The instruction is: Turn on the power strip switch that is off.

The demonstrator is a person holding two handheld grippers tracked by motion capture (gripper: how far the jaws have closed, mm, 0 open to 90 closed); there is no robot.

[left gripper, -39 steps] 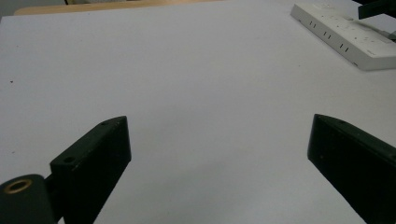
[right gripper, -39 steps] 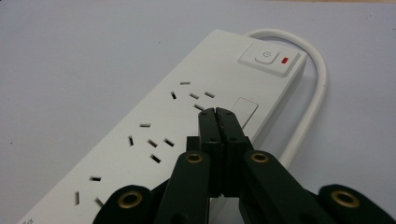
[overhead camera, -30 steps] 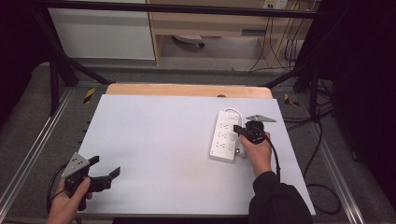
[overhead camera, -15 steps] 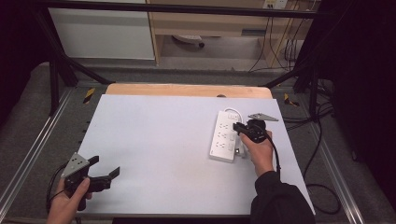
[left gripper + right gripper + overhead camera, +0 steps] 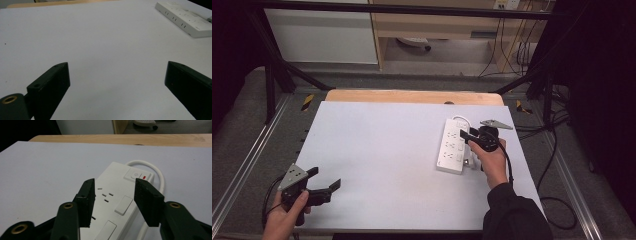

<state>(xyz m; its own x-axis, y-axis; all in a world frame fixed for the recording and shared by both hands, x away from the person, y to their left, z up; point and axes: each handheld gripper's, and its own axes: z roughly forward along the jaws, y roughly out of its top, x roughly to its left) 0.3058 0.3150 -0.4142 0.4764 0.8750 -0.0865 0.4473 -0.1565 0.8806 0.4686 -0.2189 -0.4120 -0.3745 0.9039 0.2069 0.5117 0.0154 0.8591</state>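
**Right gripper closing in on the power strip**

My right gripper (image 5: 467, 135) has crept a little forward along the strip (image 5: 453, 146) in the last second, and now hangs over its far half. In the right gripper view my jaws stand partly open with nothing between them; the strip's top face lies just under and ahead of my fingertips (image 5: 87, 195). Its power switch (image 5: 135, 174), red light beside it, sits just beyond the tips, closer to the right jaw. The white cord (image 5: 156, 173) loops out past that end. To my mind the small advance means I am lining up on the switch end, for a press or a grasp; I can't tell which.

My left gripper (image 5: 323, 187) has stayed put, jaws wide open and empty over the bare table (image 5: 105, 37), the strip (image 5: 186, 17) well off beyond my right jaw.
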